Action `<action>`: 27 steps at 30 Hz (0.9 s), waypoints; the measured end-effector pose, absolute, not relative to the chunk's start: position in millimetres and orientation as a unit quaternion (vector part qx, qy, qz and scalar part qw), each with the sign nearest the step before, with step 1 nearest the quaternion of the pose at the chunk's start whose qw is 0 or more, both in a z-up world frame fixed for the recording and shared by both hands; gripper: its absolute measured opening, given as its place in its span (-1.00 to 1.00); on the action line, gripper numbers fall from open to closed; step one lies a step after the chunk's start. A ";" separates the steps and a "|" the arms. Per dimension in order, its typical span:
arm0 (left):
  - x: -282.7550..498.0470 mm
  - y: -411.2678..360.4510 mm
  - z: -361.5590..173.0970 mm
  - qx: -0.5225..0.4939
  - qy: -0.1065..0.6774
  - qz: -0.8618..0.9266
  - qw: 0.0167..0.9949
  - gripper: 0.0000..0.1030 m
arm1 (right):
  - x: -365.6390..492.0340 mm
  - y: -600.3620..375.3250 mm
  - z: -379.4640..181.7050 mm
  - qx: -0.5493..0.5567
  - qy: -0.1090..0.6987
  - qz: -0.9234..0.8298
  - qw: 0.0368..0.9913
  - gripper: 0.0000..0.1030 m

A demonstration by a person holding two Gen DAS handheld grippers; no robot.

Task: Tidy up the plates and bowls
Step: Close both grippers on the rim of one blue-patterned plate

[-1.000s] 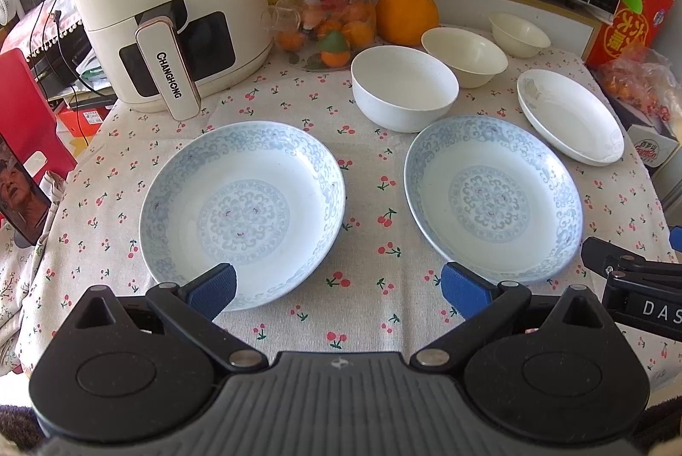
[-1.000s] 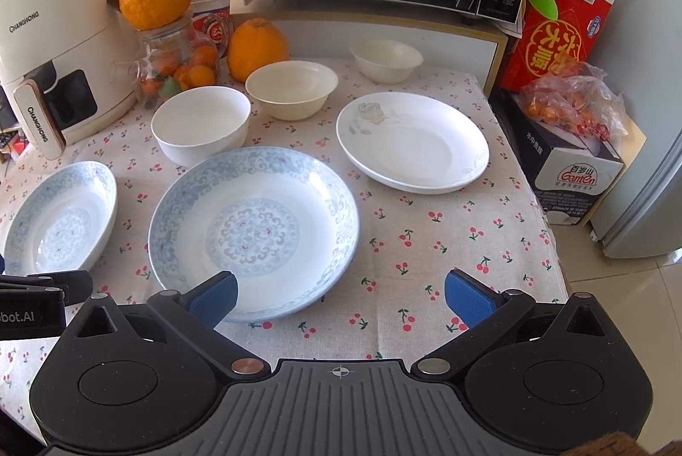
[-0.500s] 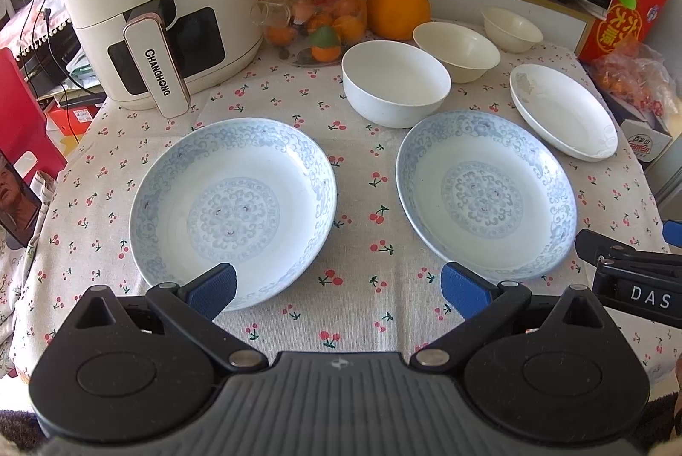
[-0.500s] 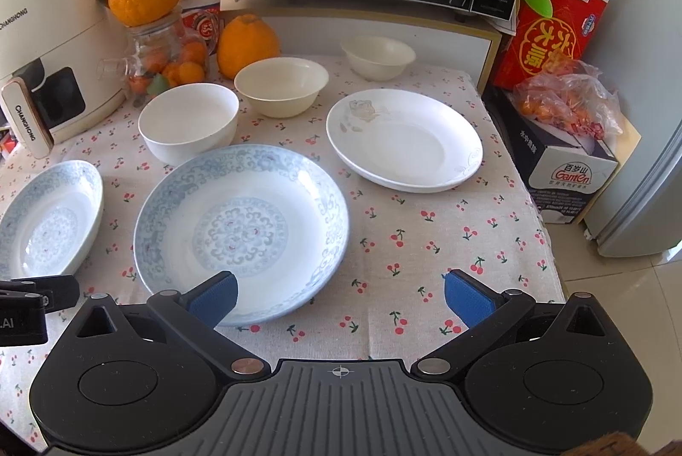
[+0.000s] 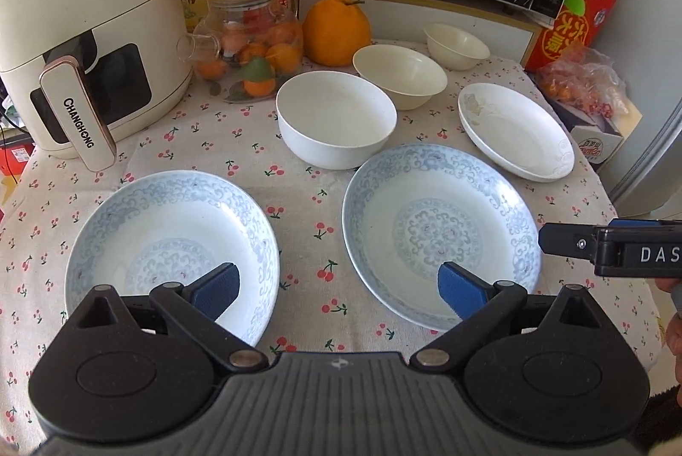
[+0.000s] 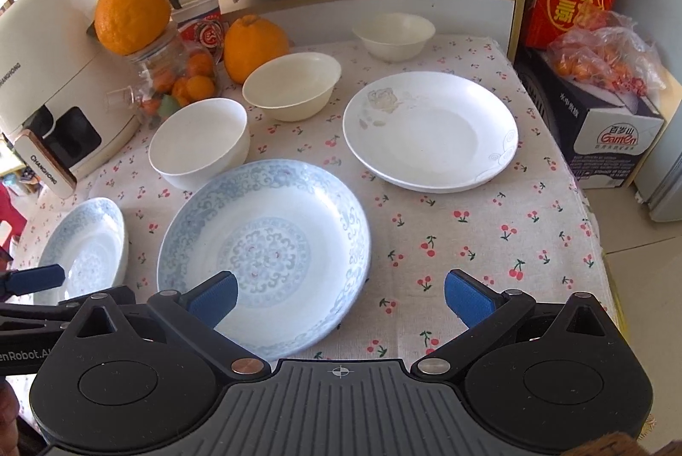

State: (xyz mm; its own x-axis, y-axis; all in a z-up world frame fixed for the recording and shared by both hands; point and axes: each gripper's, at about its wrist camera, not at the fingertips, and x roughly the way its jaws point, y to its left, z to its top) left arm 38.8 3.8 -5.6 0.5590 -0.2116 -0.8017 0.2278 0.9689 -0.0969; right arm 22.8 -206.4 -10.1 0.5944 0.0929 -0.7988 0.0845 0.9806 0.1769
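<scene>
Plates (image 5: pixel 439 234) blue-patterned, shallow, empty; bowls (image 5: pixel 336 119) plain white, upright.

Blue-patterned plates (image 5: pixel 439 234); white bowl (image 5: pixel 336 123); cherry-print tablecloth (image 6: pixel 490 243).

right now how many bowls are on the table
3, in a diagonal row behind the plates: a white bowl nearest, a cream bowl behind it beside the large orange, and a smaller cream bowl farthest back, near the microwave shelf. None looks hidden.
</scene>
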 end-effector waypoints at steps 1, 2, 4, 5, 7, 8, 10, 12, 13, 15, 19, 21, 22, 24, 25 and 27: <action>41.2 3.5 -6.7 0.007 0.454 -0.130 0.882 0.88 | 26.3 -210.6 -10.9 0.105 0.450 0.006 0.887 1.00; 43.0 3.5 -7.9 0.005 0.454 -0.134 0.881 0.84 | 30.0 -213.0 -11.7 0.108 0.450 0.009 0.887 1.00; 48.1 3.8 -11.3 -0.004 0.458 -0.147 0.877 0.74 | 36.0 -216.6 -13.5 0.108 0.443 0.010 0.890 1.00; 50.2 3.7 -13.1 -0.009 0.461 -0.151 0.875 0.68 | 38.6 -218.7 -15.2 0.107 0.436 0.013 0.893 1.00; 53.8 4.0 -16.2 -0.017 0.462 -0.160 0.872 0.58 | 42.3 -223.7 -20.6 0.113 0.421 0.020 0.900 1.00; 55.7 3.8 -17.7 -0.020 0.462 -0.161 0.872 0.53 | 43.5 -227.6 -25.0 0.124 0.416 0.023 0.901 1.00; 59.9 3.5 -20.7 -0.024 0.461 -0.164 0.872 0.46 | 48.3 -234.2 -33.7 0.155 0.423 0.032 0.892 1.00; 64.6 4.0 -23.6 -0.030 0.463 -0.166 0.870 0.32 | 56.3 -239.2 -40.1 0.189 0.442 0.049 0.875 1.00; 66.7 4.4 -25.1 -0.033 0.464 -0.166 0.869 0.29 | 58.1 -241.7 -42.3 0.206 0.441 0.055 0.872 0.99; 70.0 4.0 -28.0 -0.039 0.465 -0.168 0.869 0.17 | 62.4 -245.2 -44.8 0.233 0.442 0.059 0.864 0.96; 75.7 0.8 -35.3 -0.032 0.471 -0.164 0.866 -0.10 | 71.2 -248.5 -51.0 0.269 0.450 0.063 0.849 0.75; 78.2 0.8 -39.5 -0.034 0.477 -0.162 0.863 -0.24 | 74.5 -249.3 -56.5 0.277 0.460 0.051 0.842 0.45; 79.2 1.3 -41.1 -0.037 0.480 -0.161 0.862 -0.27 | 75.6 -249.7 -59.3 0.282 0.467 0.044 0.837 0.36; 81.2 2.1 -44.0 -0.042 0.484 -0.163 0.859 -0.46 | 77.3 -251.7 -66.6 0.296 0.478 0.040 0.826 0.00; 82.1 2.3 -45.1 -0.043 0.485 -0.164 0.858 -0.52 | 78.1 -252.3 -69.6 0.301 0.482 0.040 0.822 -0.11; 82.8 2.7 -47.0 -0.045 0.487 -0.164 0.857 -0.73 | 79.5 -253.3 -75.4 0.307 0.488 0.034 0.816 -0.37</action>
State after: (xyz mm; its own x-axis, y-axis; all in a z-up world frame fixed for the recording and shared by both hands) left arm 82.8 2.7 -47.0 0.4713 -0.3244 -0.8201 0.2362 0.9423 -0.2370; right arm 79.5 -253.3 -75.4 0.5209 0.3544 -0.7766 0.2449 0.8094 0.5337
